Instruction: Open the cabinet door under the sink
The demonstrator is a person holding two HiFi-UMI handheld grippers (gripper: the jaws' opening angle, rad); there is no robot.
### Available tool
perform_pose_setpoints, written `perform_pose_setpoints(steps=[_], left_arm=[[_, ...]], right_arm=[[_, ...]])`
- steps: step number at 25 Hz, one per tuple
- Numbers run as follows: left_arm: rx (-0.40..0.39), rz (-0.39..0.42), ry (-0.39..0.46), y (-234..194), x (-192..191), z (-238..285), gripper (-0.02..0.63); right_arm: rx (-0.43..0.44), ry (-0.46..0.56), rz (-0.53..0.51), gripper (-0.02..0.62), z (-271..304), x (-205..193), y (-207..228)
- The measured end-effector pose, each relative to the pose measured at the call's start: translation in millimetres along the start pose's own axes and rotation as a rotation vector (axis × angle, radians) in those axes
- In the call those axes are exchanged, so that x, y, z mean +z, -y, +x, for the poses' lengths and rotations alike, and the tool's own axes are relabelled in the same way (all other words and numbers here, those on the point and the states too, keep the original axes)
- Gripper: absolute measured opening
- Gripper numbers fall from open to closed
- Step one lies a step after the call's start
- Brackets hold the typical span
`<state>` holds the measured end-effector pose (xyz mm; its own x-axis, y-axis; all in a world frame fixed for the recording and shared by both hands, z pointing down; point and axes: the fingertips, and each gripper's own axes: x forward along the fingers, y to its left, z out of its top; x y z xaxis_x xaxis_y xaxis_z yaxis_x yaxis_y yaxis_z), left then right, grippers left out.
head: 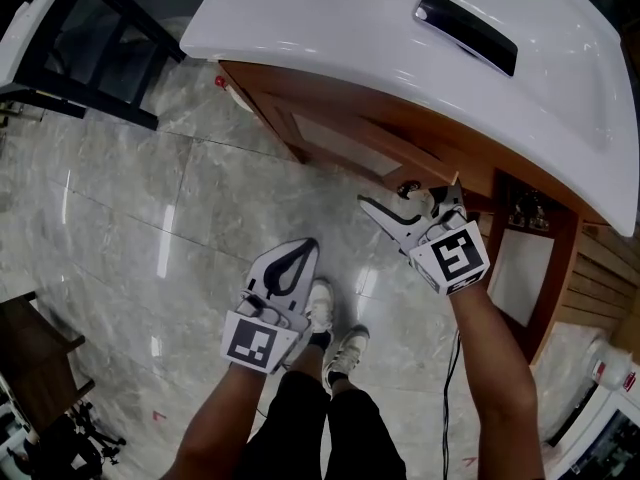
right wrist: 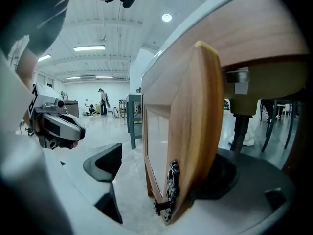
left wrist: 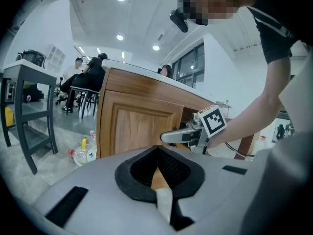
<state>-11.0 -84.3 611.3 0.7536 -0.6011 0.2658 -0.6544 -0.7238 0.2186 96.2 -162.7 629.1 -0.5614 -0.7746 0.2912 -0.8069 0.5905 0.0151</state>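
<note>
- The cabinet door (right wrist: 188,126) is seen in the right gripper view, swung out from the wooden cabinet (head: 330,128) and standing edge-on in the middle of the frame.
- A dark metal handle (right wrist: 172,182) is fixed low on the door's front face.
- The right gripper (right wrist: 166,180) is held with its jaws spread, and the door's free edge is placed between them. The jaw at lower right lies against the back of the door, while the jaw at lower left is kept clear of the front face.
- In the head view the right gripper (head: 410,200) is found right of centre, just under the white sink (head: 350,18) that fills the upper right of the frame.
- The left gripper (head: 300,253) is held lower, near the centre of the head view, above the grey tiled floor (head: 150,218) and well apart from the cabinet.
- In the left gripper view the left gripper (left wrist: 159,168) is shown with its jaws pressed together and nothing between them.
- The cabinet's panelled wood and the right gripper (left wrist: 168,137) are seen beyond those jaws.
- Plastic bottles (left wrist: 83,151) are seen on the floor at centre left of that view.
</note>
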Motion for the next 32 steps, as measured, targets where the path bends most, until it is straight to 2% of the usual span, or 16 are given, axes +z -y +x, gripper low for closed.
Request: perform_pose_setpoints(steps=[9, 18, 23, 32], left_arm=[[0.082, 0.007, 0.026, -1, -2, -45, 0.021], [0.168, -0.045, 0.049, -9, -17, -93, 0.021], [0.213, -0.068, 0.056, -15, -21, -119, 0.021], [0.249, -0.07, 0.058, -24, -27, -143, 0.021]], right_arm=[[-0.024, -0.004, 0.011, 0.431, -12, -2, -34], [-0.067, 0.004, 0.034, 0.431, -16, 1, -79], [-0.055, 0.017, 0.019, 0.431, -11, 5, -116], [-0.06, 0.024, 0.06, 0.431, -8, 12, -144]])
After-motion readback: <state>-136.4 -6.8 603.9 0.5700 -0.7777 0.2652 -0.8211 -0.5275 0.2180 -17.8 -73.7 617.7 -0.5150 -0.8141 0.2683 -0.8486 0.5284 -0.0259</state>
